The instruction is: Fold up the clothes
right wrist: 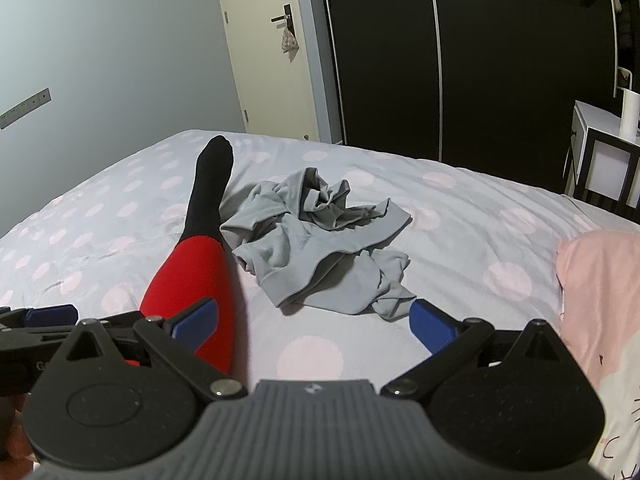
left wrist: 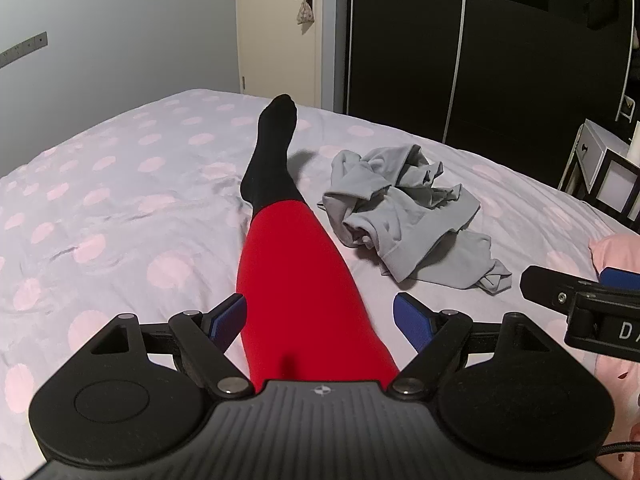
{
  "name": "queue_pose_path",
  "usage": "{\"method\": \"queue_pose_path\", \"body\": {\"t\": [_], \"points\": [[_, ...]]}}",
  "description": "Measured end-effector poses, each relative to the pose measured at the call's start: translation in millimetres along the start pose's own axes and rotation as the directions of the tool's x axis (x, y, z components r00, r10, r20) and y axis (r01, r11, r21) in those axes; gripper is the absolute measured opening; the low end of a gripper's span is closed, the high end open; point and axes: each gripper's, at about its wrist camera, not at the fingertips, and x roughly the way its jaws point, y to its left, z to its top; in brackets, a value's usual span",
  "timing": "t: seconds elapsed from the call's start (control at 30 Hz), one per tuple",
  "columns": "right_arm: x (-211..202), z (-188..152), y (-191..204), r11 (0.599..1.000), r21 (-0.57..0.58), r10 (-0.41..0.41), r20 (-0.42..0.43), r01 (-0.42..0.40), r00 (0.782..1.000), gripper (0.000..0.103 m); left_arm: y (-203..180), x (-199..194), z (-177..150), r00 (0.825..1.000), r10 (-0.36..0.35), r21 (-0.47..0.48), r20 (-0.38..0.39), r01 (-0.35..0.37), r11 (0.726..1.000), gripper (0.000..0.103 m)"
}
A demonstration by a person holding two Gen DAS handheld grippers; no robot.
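A crumpled grey garment (left wrist: 404, 212) lies in a heap on the bed; it also shows in the right wrist view (right wrist: 320, 236). My left gripper (left wrist: 320, 322) is open and empty, hovering above a leg, with the garment ahead to the right. My right gripper (right wrist: 316, 322) is open and empty, just short of the garment's near edge. The right gripper also shows at the right edge of the left wrist view (left wrist: 580, 300).
A person's leg in red leggings (left wrist: 300, 280) and a black sock (left wrist: 272, 152) stretches across the polka-dot bedcover (left wrist: 120, 200). A pink garment (right wrist: 600, 300) lies at the right. A dark wardrobe (right wrist: 480, 60), a door (right wrist: 272, 48) and a white side unit (right wrist: 600, 148) stand beyond the bed.
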Motion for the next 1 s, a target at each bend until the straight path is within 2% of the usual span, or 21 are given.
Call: {"method": "queue_pose_path", "body": {"t": [1.0], "points": [[-0.9,-3.8,0.9,1.000,0.019,0.016,0.016,-0.017,1.000,0.103,-0.3,-1.8,-1.4,1.000,0.002,-0.002,-0.004,-0.002,1.000,0.095]]}}
